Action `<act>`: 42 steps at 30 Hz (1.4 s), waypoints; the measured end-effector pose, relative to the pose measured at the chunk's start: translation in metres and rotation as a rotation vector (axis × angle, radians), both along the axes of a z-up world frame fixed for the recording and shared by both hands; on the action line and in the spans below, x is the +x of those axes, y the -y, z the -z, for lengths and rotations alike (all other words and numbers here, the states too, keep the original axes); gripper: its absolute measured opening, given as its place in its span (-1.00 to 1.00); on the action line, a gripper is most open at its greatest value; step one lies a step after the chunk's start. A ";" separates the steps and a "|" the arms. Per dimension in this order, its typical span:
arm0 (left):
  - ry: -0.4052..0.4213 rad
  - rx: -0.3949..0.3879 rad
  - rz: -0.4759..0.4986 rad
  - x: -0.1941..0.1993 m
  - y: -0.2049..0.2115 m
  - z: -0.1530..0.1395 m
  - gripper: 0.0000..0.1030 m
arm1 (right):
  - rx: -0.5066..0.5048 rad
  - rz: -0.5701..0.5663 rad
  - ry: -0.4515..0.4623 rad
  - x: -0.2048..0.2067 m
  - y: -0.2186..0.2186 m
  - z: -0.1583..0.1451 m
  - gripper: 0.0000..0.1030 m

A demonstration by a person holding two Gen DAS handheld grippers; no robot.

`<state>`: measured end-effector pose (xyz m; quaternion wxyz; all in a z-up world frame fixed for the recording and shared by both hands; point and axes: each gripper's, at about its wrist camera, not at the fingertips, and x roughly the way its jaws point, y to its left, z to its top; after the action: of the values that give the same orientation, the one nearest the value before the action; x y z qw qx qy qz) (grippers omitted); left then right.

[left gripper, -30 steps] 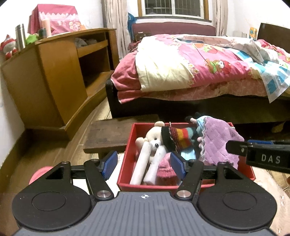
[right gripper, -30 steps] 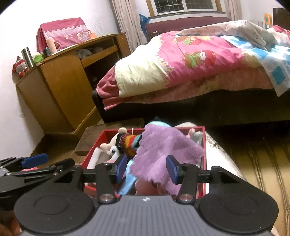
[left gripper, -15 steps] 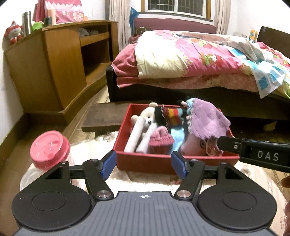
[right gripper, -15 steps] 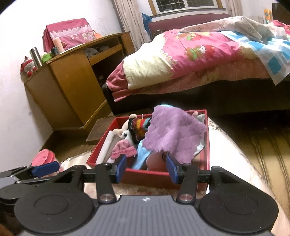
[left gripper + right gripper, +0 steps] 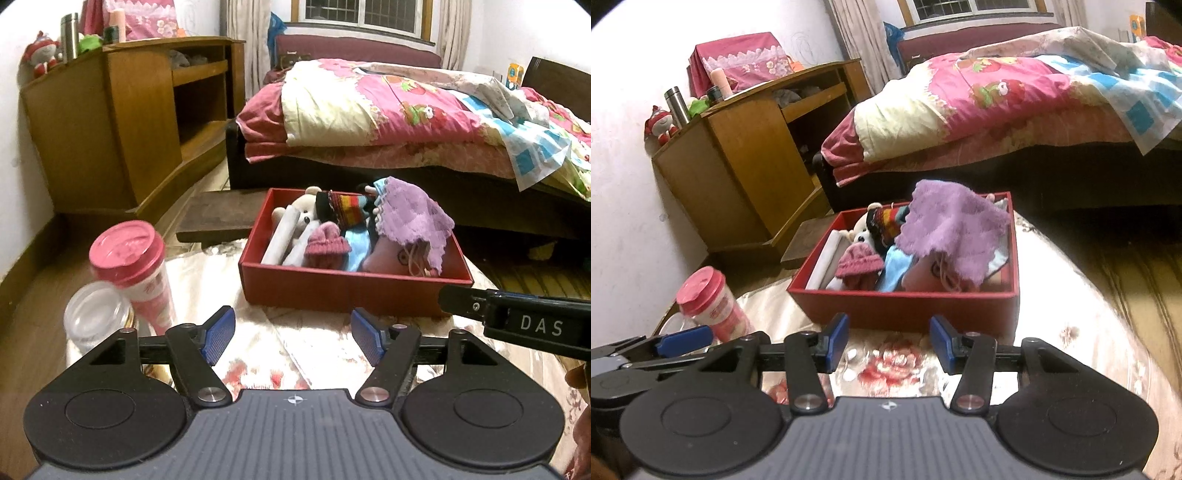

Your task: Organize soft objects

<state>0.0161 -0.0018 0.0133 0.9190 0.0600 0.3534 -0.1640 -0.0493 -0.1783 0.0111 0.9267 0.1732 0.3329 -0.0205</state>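
Observation:
A red box (image 5: pixel 351 286) (image 5: pixel 905 306) stands on a cloth-covered table and holds several soft things: a white teddy bear (image 5: pixel 304 212), a striped knit piece (image 5: pixel 345 212), a pink knit hat (image 5: pixel 327 245) (image 5: pixel 858 262), a blue cloth (image 5: pixel 356 245) and a purple cloth (image 5: pixel 410 219) (image 5: pixel 955 229) draped on top. My left gripper (image 5: pixel 293 338) is open and empty, in front of the box. My right gripper (image 5: pixel 888 345) is open and empty, also in front of the box; it shows at the right of the left wrist view (image 5: pixel 517 321).
A pink-lidded cup (image 5: pixel 136 266) (image 5: pixel 709 299) and a clear jar (image 5: pixel 96 317) stand at the table's left. A wooden cabinet (image 5: pixel 122 122) is at the left, a bed with pink bedding (image 5: pixel 406 118) behind, a low wooden stool (image 5: pixel 218 218) beyond the box.
Both grippers have drawn back from the box, which now looks smaller and farther. The purple cloth lies on the pile in the box. The cup and jar have come into view.

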 end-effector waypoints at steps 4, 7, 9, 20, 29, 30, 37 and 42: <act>-0.001 0.000 0.001 -0.010 -0.004 0.000 0.36 | 0.012 -0.005 -0.003 -0.010 -0.006 0.000 -0.52; 0.002 -0.001 0.003 -0.017 -0.009 0.001 0.36 | 0.020 -0.008 0.000 -0.017 -0.010 0.000 -0.51; 0.003 -0.005 -0.002 -0.020 -0.012 0.000 0.36 | 0.025 -0.010 0.002 -0.020 -0.012 -0.001 -0.51; 0.004 -0.011 -0.005 -0.031 -0.019 0.000 0.39 | 0.051 -0.036 0.025 -0.039 -0.023 -0.006 -0.50; 0.007 -0.015 -0.014 -0.038 -0.024 0.000 0.44 | 0.045 -0.039 0.032 -0.047 -0.028 -0.008 -0.49; 0.005 -0.017 -0.018 -0.037 -0.025 0.000 0.45 | 0.042 -0.042 0.033 -0.047 -0.029 -0.008 -0.49; -0.013 -0.036 -0.043 -0.032 -0.027 0.003 0.50 | 0.001 -0.043 0.046 -0.049 -0.034 -0.008 -0.34; -0.021 -0.049 -0.042 -0.030 -0.024 0.005 0.51 | -0.017 -0.023 0.060 -0.048 -0.030 -0.008 -0.34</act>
<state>-0.0142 0.0225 0.0088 0.9196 0.0282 0.3603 -0.1538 -0.0977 -0.1487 0.0190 0.9378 0.1620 0.3069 -0.0077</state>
